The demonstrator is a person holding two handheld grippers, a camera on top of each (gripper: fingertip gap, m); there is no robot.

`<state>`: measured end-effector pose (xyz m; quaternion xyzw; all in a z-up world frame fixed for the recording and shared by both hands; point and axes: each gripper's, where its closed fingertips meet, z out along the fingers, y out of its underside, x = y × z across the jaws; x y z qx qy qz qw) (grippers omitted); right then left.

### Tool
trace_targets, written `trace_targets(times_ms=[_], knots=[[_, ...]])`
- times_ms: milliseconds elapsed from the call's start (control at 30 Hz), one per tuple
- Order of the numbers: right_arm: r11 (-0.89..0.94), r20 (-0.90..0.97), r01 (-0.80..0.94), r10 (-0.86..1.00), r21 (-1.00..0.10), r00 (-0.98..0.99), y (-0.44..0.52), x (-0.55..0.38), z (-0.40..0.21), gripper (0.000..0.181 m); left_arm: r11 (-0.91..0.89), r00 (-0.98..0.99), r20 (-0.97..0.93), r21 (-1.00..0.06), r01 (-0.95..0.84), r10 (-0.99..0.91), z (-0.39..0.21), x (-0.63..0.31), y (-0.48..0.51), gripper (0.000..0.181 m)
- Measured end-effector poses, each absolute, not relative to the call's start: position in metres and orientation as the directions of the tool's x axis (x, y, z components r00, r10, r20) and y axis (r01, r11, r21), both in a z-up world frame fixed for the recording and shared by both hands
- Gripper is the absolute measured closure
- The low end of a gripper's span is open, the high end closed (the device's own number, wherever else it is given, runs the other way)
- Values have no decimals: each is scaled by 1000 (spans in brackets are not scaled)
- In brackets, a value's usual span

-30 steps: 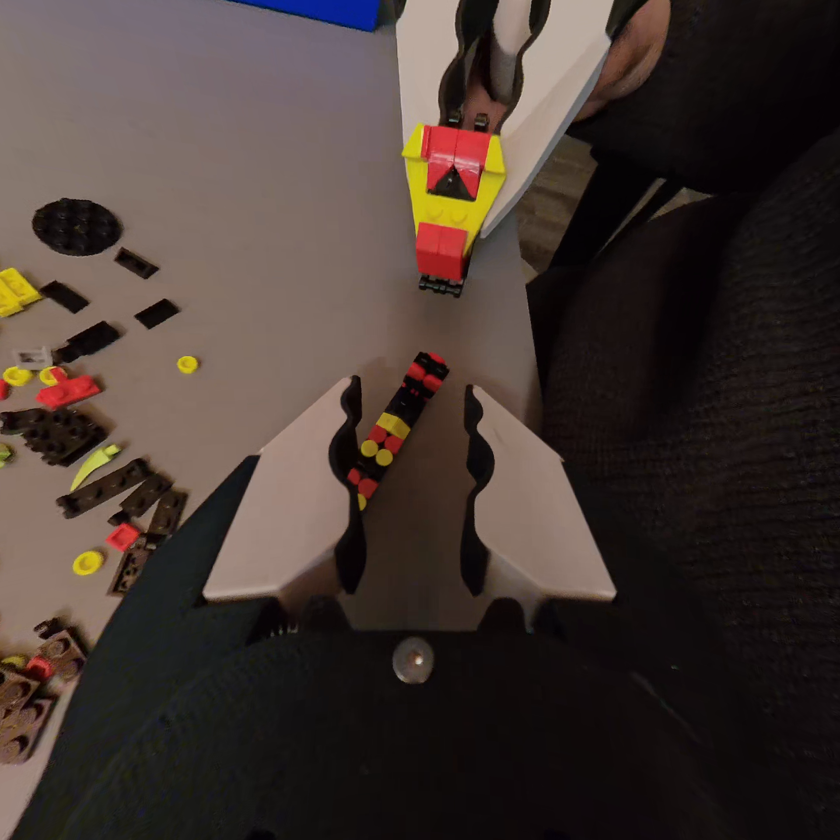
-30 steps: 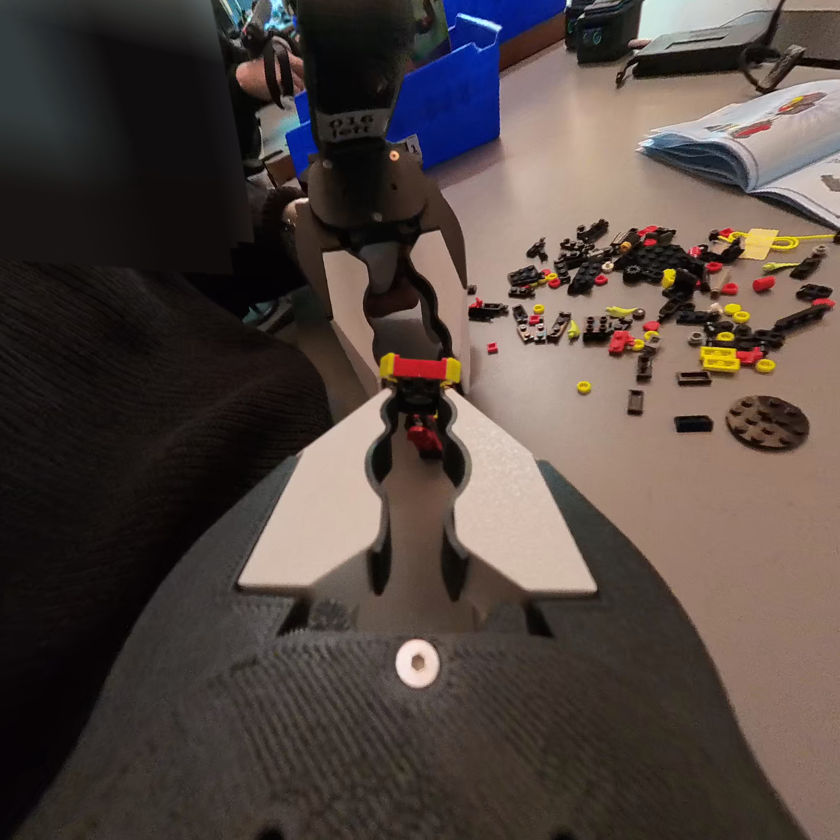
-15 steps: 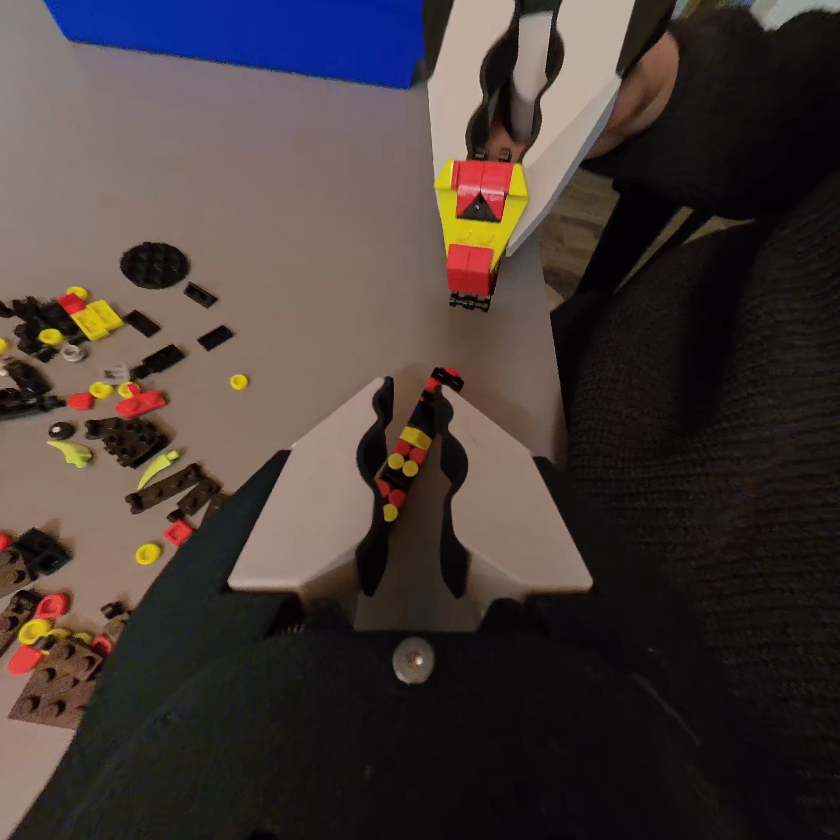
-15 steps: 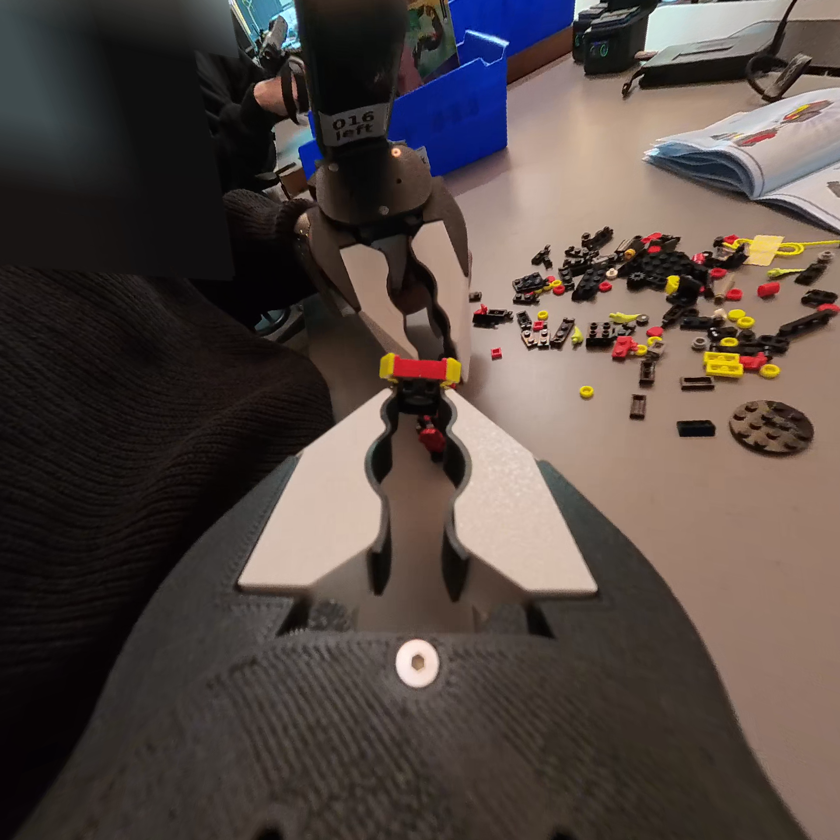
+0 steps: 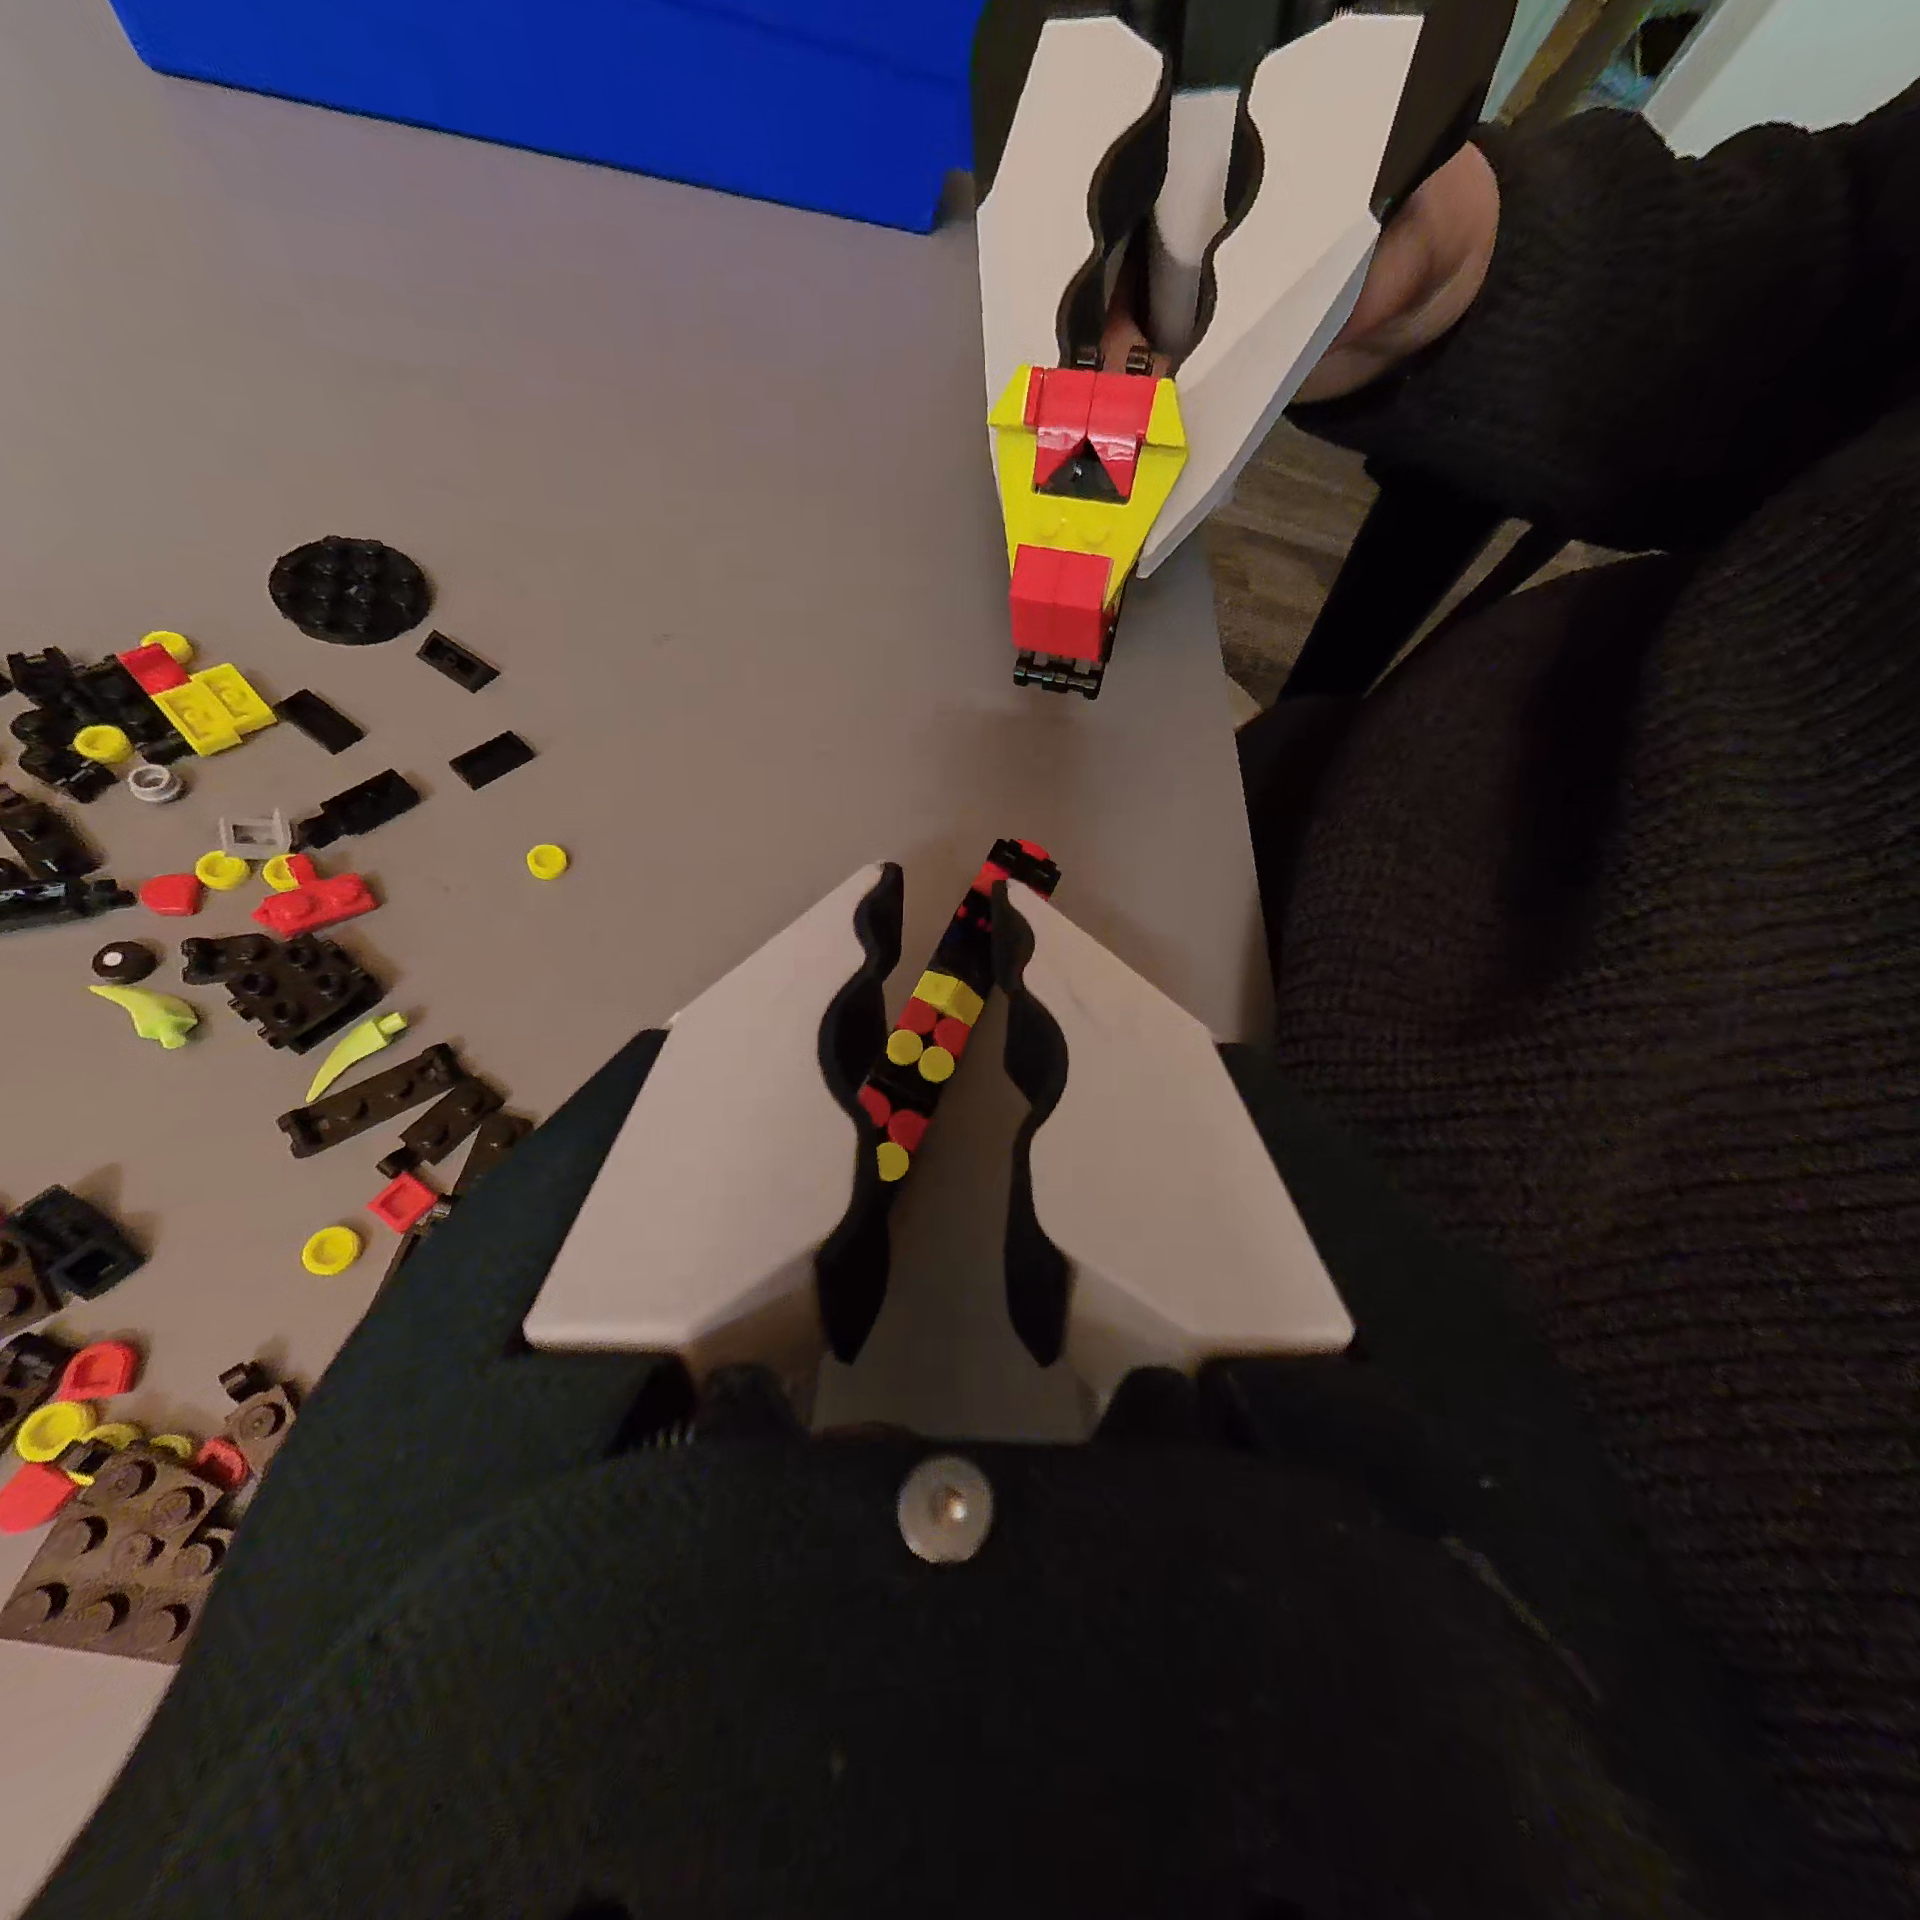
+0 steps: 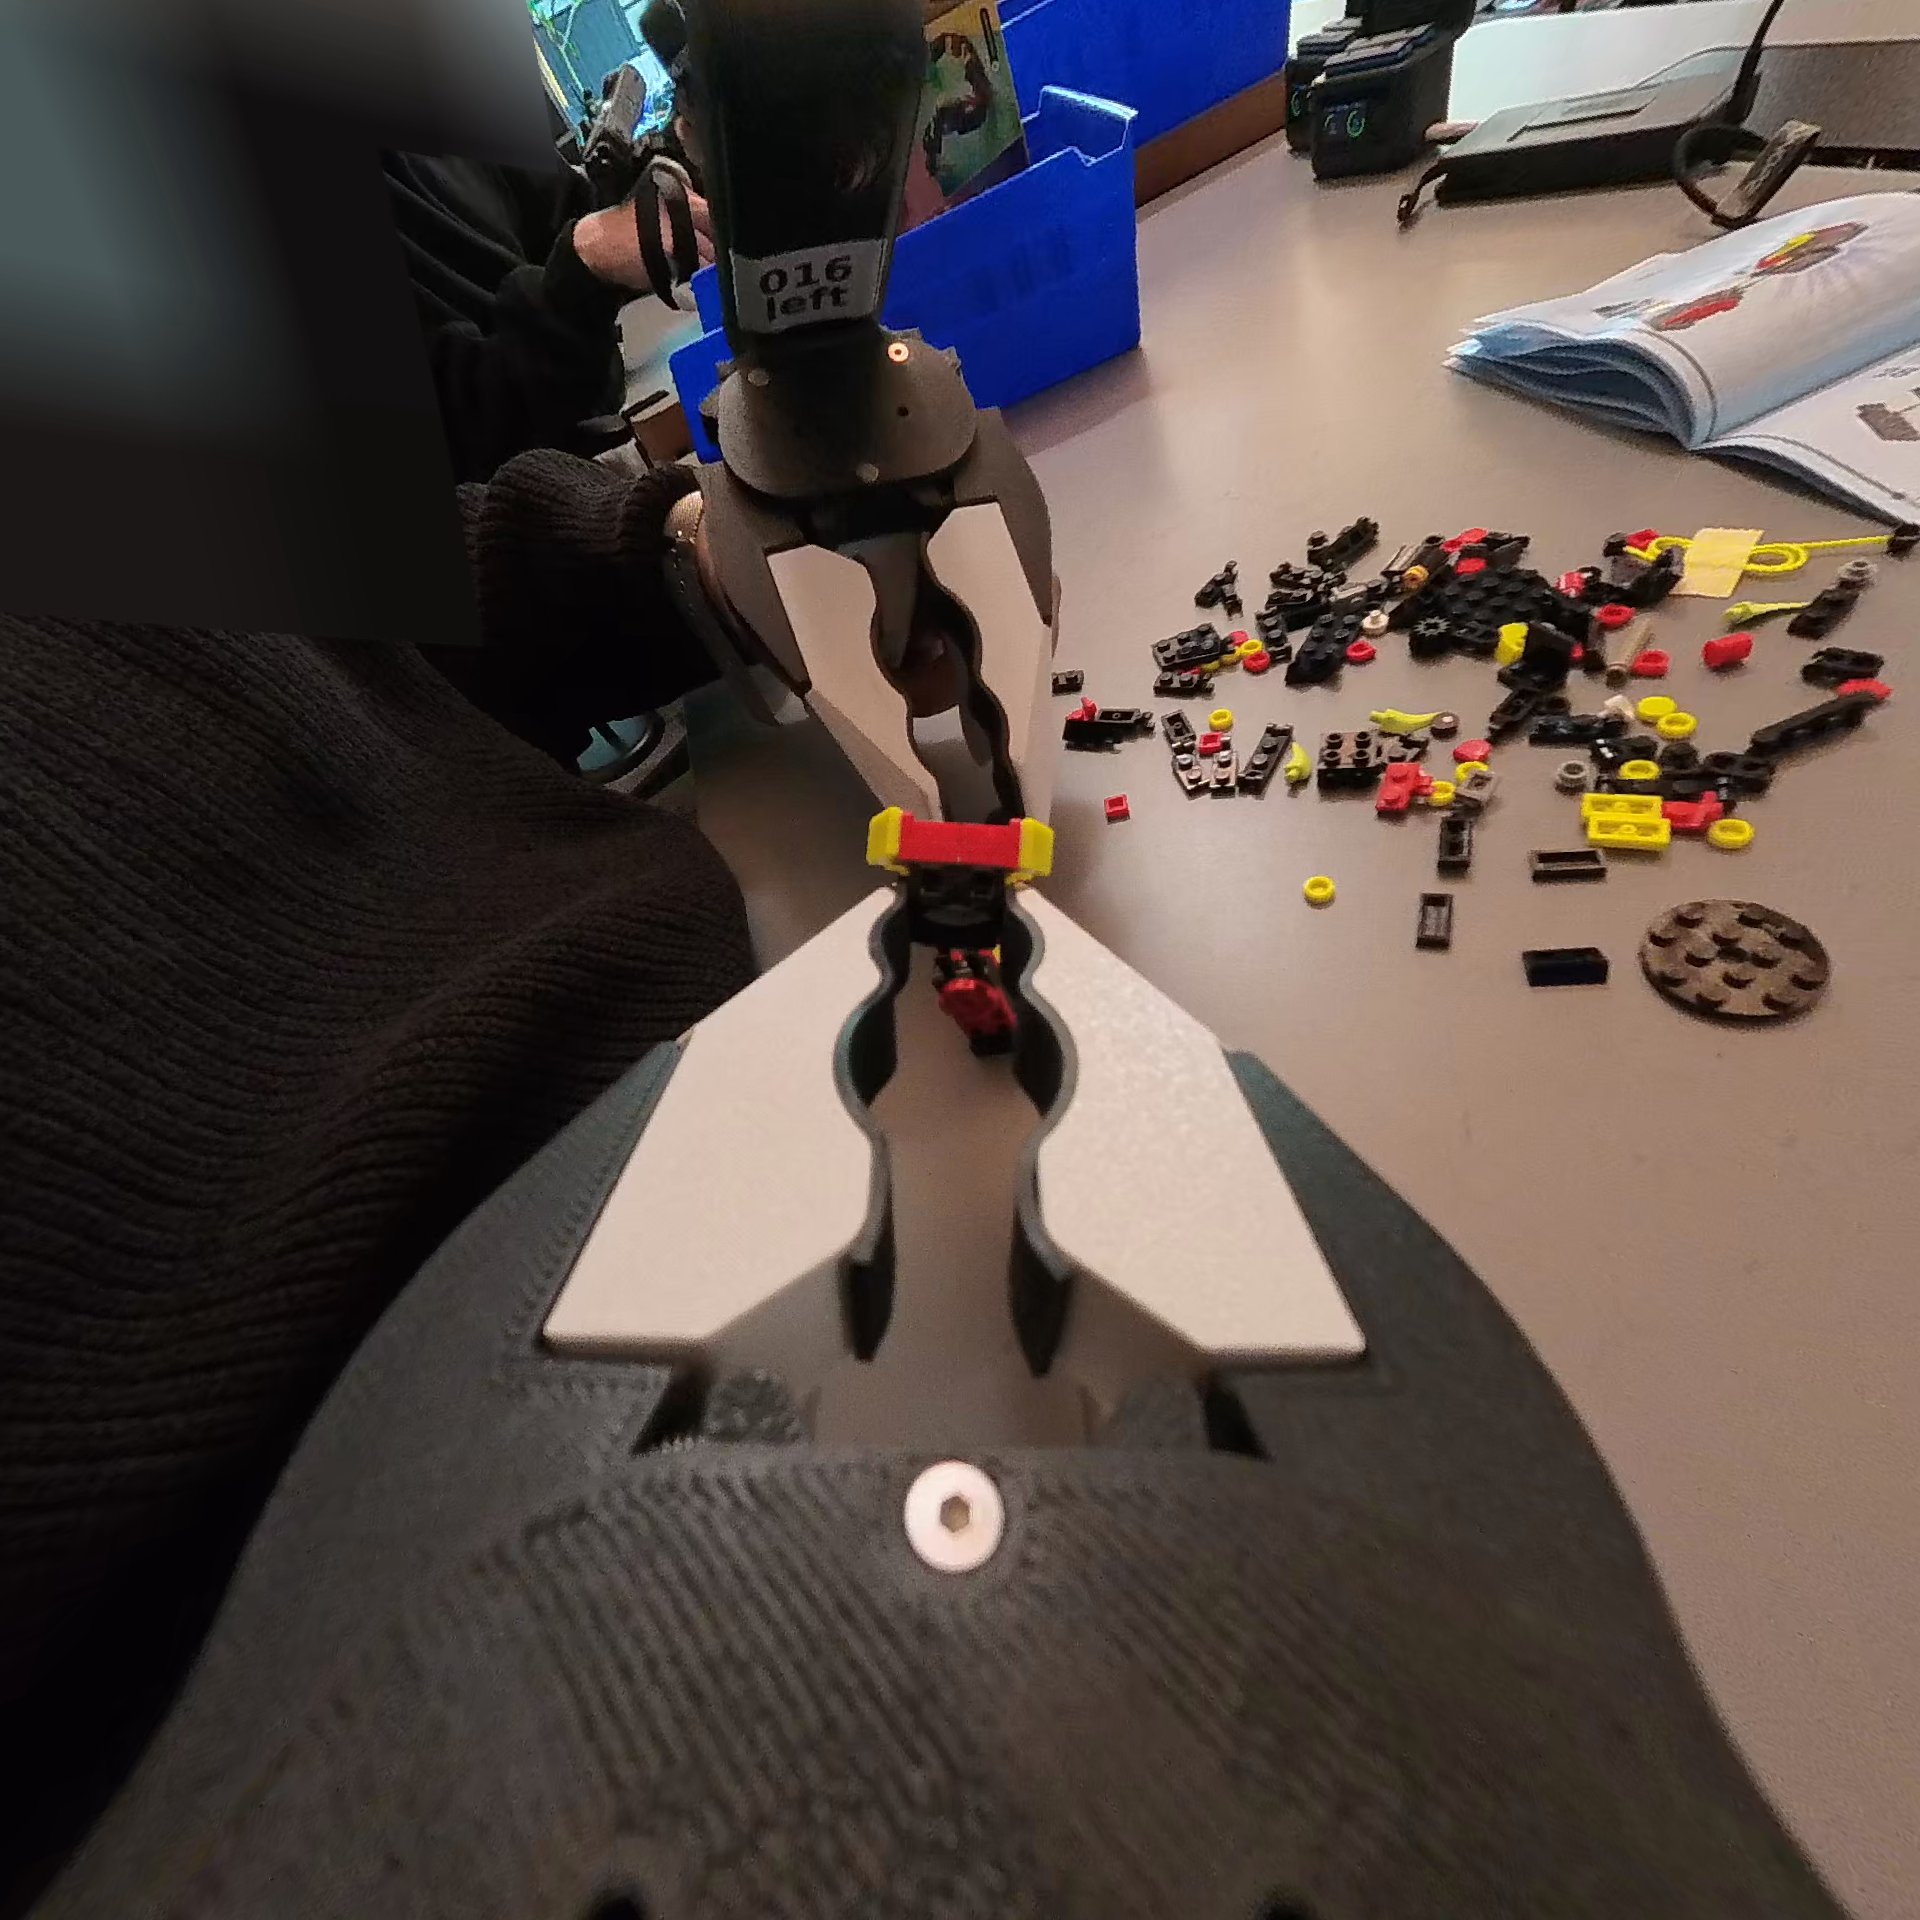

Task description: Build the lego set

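1. The narrow black plastic lego strip studded with red and yellow round tiles (image 5: 928, 1049) lies slantwise between the white fingers of the left gripper (image 5: 940, 899), which is closed on it near the table's edge, its red and black tip poking out past the fingertips
2. The wedge-shaped yellow and red lego body with a black triangular centre (image 5: 1081, 499) is clamped at its wide end by the right gripper (image 6: 951, 909), its narrow black-toothed end pointing down toward the strip; the two sub-builds are near but apart
3. The step in hand looks like joining these two assemblies, strip tip to the body's narrow end
4. The next move probably calls for lining up the strip's end with the toothed end of the body, then pressing the pieces together squarely; the strip sits crooked in its grip, so it may twist under pressure
5. Across the grey table (image 5: 644, 395) lie loose parts: a round black studded plate (image 5: 348, 589), yellow rings, red and black plates
6. Beyond stand a blue plastic bin (image 6: 1023, 260) and an open instruction booklet (image 6: 1714, 343)
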<state>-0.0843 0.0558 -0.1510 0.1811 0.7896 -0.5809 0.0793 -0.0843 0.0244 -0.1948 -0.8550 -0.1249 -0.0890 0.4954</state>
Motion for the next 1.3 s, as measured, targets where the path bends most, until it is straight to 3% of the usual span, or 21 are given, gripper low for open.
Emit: trace_targets(times_ms=[500, 733, 867, 1100, 1300], knots=[[288, -300, 356, 222, -889, -928, 56, -88, -155, 167, -440, 920, 337, -807, 392, 202, -193, -96, 23, 168], [217, -299, 365, 284, -906, -911, 59, -97, -142, 167, -260, 751, 308, -805, 533, 584, -193, -115, -3, 149], [172, -322, 388, 314, -906, -893, 63, -101, -139, 167, -137, 627, 361, -785, 604, 690, -197, -91, -5, 133], [75, -341, 379, 305, -922, -889, 65, -99, -111, 167, -186, 593, 230, -810, 556, 772, -205, -83, 7, 130], [164, -280, 334, 282, -928, -918, 57, -87, -113, 167, -260, 630, 142, -826, 501, 763, -215, -69, 29, 140]])
